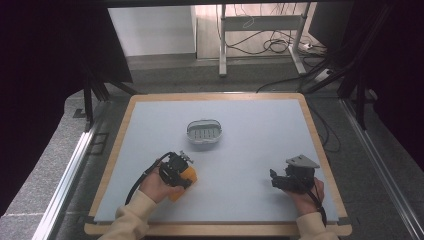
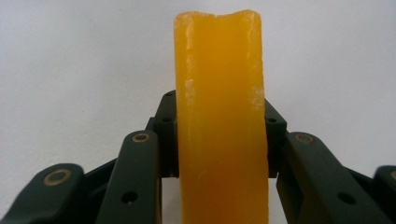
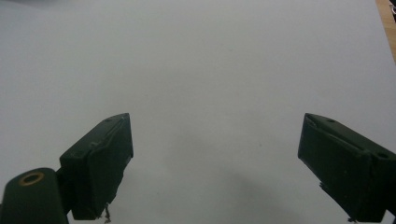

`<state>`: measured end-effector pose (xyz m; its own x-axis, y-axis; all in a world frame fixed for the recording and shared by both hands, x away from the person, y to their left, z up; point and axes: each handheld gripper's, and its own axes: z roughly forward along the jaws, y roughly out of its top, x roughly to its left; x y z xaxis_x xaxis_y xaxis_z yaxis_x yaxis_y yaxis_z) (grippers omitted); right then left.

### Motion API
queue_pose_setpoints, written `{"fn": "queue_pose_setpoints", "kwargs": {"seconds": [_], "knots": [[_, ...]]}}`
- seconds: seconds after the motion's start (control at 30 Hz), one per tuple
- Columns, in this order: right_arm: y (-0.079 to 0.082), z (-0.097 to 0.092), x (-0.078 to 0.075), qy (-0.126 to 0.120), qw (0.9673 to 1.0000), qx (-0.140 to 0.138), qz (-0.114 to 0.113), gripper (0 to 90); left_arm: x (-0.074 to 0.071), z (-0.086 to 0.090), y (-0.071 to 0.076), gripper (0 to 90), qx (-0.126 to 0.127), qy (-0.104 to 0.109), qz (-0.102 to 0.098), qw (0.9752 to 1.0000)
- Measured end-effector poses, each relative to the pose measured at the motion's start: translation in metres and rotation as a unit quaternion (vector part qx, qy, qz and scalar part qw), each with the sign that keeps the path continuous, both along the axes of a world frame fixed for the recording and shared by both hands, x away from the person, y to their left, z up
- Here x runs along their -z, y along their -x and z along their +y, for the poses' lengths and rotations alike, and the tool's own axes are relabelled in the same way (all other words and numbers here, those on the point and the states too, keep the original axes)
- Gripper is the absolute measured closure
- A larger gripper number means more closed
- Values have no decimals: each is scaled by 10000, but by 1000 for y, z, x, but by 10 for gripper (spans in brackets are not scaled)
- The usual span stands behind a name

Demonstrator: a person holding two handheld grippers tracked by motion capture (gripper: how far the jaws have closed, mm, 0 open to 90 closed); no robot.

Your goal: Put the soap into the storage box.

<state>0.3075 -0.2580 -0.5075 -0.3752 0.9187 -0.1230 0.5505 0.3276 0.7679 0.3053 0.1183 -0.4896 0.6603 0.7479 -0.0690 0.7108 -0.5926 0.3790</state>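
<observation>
High view, bench (image 1: 250, 165): grey mat, small white slotted dish (image 1: 204, 132) at centre.
Left tool (image 2: 219, 140): clamped on orange bar (image 2: 219, 116), low, near the front edge.
Right tool (image 3: 215, 158): spread apart, carrying nothing.
Progress: bar gripped; likely the dish awaits, well apart.

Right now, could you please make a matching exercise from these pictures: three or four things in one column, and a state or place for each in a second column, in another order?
Things:
1. left tongs
2. right tongs
3. orange bar
4. white slotted dish

States or places:
A. alone near the middle of the grey mat
B. open, nothing between the jaws
C. clamped upright between two black jaws
D. shut on something orange

Pairs: 1-D, 2-B, 3-C, 4-A
</observation>
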Motion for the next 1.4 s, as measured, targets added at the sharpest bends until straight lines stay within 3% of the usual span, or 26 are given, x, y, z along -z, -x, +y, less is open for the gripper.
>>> {"fn": "queue_pose_setpoints", "kwargs": {"seconds": [0.47, 0.97, 1.27, 1.4], "knots": [[0, 0, 0, 8, 10000, 13, -8, 109, -15, 6, 5, 623, 132, 99, -214, 9996], [1, 0, 0, 23, 10000, 23, -22, 109, -18, 11, 1, 623, 235, 91, -235, 9994], [2, -3, -3, -62, 9999, 100, -61, 111, -28, 19, -5, 623, 330, 307, -242, 9987], [2, -3, -3, -64, 9999, 100, -60, 111, -32, 20, -6, 624, 354, 306, -294, 9985]]}}
